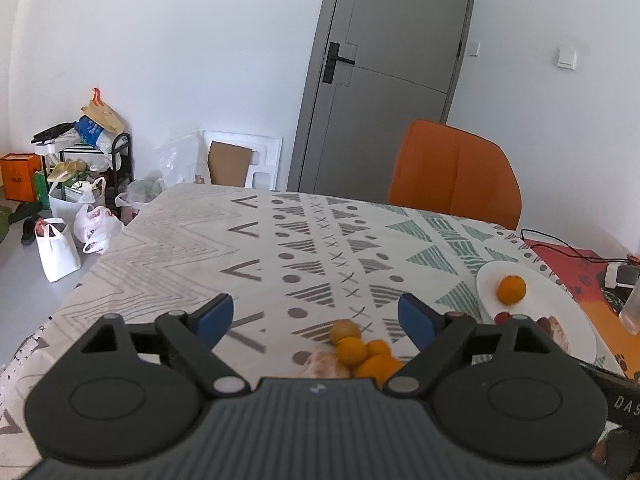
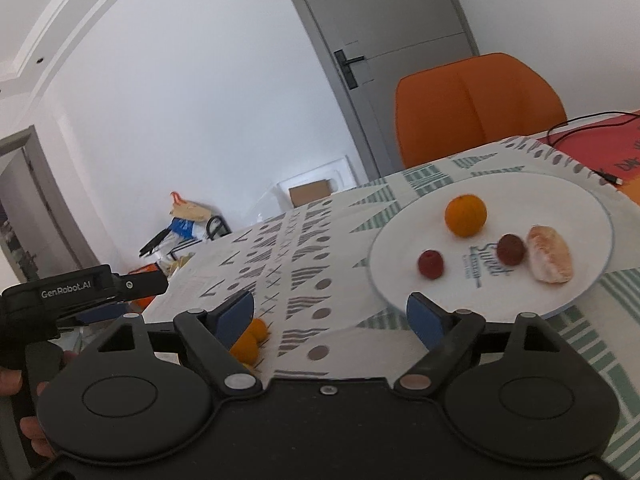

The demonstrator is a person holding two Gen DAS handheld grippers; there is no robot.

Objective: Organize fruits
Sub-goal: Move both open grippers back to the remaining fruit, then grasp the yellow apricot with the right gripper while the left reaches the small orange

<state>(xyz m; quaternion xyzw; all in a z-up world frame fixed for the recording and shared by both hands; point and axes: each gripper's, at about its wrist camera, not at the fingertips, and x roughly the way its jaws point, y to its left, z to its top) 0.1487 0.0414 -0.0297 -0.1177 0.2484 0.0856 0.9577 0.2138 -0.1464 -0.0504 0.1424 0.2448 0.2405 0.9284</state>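
An orange chair [image 1: 456,168] stands at the table's [image 1: 192,248] far edge, a black cable [image 2: 580,128] trailing far right. Both the left tool [image 1: 316,316] and right tool [image 2: 330,312] are spread apart, holding nothing. Small orange fruits [image 1: 356,350] cluster near the left tool; the white plate [image 2: 400,248] at right holds an orange [image 2: 466,215], two red fruits [image 2: 431,264] and a peeled piece [image 2: 550,254].

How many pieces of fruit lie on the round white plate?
4: a round orange fruit toward the far side, two small dark red round fruits nearer the middle, and a peeled pale citrus piece on the right of the round white plate. None looks hidden.
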